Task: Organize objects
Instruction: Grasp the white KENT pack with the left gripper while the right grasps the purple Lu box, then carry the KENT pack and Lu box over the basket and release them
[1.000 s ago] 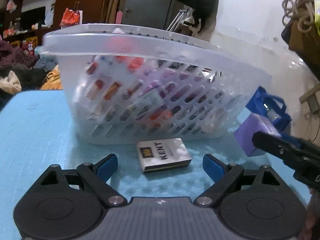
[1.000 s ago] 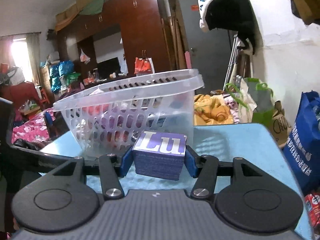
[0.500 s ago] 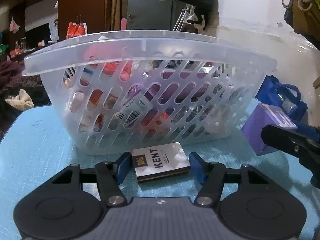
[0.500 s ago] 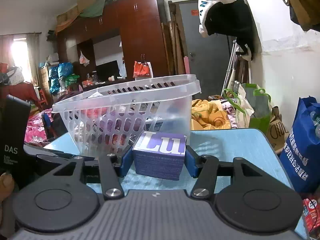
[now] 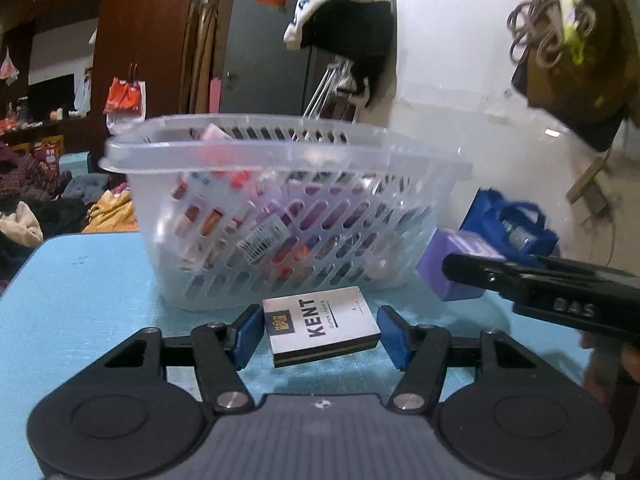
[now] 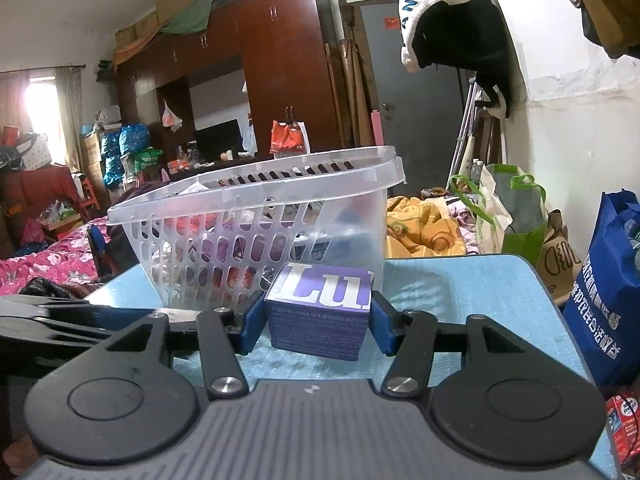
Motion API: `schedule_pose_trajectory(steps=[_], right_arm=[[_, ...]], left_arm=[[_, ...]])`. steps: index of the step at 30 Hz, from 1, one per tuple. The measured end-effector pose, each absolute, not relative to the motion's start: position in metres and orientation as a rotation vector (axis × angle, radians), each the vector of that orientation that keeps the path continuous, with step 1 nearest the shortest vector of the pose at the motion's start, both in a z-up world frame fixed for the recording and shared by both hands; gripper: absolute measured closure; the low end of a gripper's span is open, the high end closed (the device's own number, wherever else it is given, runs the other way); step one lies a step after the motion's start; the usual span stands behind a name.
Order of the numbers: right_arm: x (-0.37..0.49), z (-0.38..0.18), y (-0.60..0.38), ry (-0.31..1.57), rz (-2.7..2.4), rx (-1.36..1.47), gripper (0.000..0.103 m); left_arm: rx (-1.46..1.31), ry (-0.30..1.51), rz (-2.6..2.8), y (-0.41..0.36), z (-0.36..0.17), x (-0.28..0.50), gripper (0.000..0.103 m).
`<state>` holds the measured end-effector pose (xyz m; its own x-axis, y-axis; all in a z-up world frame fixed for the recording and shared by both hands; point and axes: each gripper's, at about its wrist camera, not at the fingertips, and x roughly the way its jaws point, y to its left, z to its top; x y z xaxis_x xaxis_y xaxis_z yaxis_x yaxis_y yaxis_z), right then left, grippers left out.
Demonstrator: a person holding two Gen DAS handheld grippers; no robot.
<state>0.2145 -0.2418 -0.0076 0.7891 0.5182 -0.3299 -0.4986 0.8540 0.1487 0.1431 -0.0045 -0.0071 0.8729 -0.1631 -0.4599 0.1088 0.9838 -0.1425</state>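
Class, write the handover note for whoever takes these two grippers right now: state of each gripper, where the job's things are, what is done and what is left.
Left gripper: shut on the Kent pack, which looks lifted just off the blue table, in front of the basket.
Right gripper: shut on the purple Lu box, held low over the table beside the basket's right end.
Done: both items are gripped, and the basket already holds several packets.
Left: probably lift each over the rim, drop it into the basket and open the jaws. Neither item is inside yet.
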Motion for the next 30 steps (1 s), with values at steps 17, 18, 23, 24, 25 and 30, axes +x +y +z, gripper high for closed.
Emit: schedule_pose_trajectory(steps=[17, 18, 23, 24, 25, 30], right_arm=[[0.173, 0.044, -0.237, 0.194, 0.661, 0.056, 0.046], [0.176, 0.056, -0.232, 0.170, 0.659, 0.045, 0.046], [0.232, 0.105, -0.190, 0.165, 0.629, -0.053, 0.046], [0.247, 0.108, -0.182, 0.195, 0.613, -0.075, 0.046], [0.260, 0.108, -0.176, 0.225, 0.589, -0.092, 0.046], [0.303, 0.094, -0.167, 0.352, 0.563, -0.119, 0.043]], left_arm=[[-0.177, 0.294, -0.179, 0.041, 0.072, 0.120, 0.038], [-0.161, 0.273, -0.167, 0.041, 0.086, 0.130, 0.038], [-0.181, 0.367, -0.166, 0.046, 0.123, 0.213, 0.038], [-0.187, 0.403, -0.161, 0.046, 0.123, 0.231, 0.038], [-0.191, 0.427, -0.148, 0.046, 0.122, 0.243, 0.038], [-0.199, 0.522, -0.137, 0.035, 0.102, 0.287, 0.036]])
